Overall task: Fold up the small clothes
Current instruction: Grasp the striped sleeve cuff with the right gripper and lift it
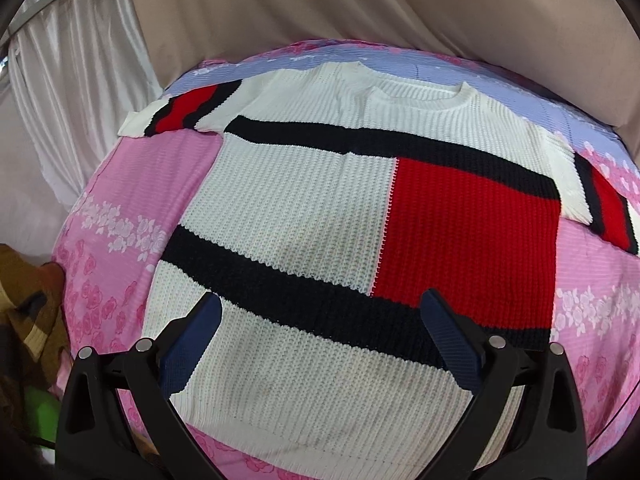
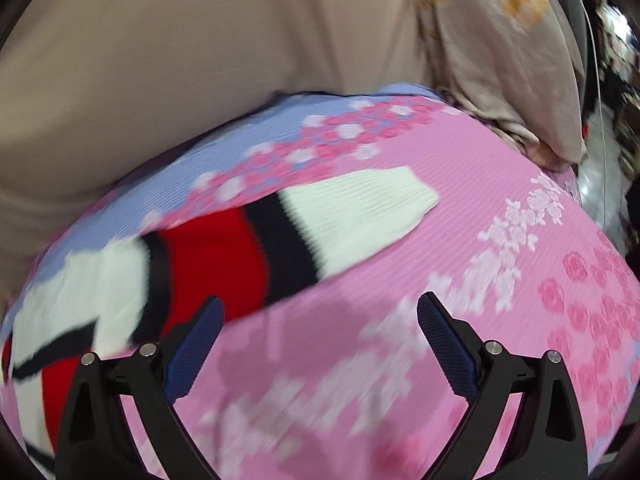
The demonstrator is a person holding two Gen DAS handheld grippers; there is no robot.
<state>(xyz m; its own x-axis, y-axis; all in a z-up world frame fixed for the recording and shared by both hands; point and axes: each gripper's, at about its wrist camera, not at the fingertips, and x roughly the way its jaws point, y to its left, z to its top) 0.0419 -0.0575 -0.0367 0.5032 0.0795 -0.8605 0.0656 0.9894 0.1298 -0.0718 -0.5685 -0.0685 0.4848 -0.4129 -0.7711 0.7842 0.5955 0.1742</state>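
A pink floral sheet (image 1: 120, 184) (lilac at the far edge) carries the knit sweater (image 1: 304, 216), spread flat.

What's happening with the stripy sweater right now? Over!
Left gripper open, above the sweater. Right gripper open, beside the sleeve. Sweater flat on the pink bedsheet, unfolded. Nothing in the way.

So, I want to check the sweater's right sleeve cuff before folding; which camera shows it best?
The right wrist view: the sleeve lies stretched out to its white cuff, though blurred. The left wrist view crops it at the frame edge, cuff barely visible.
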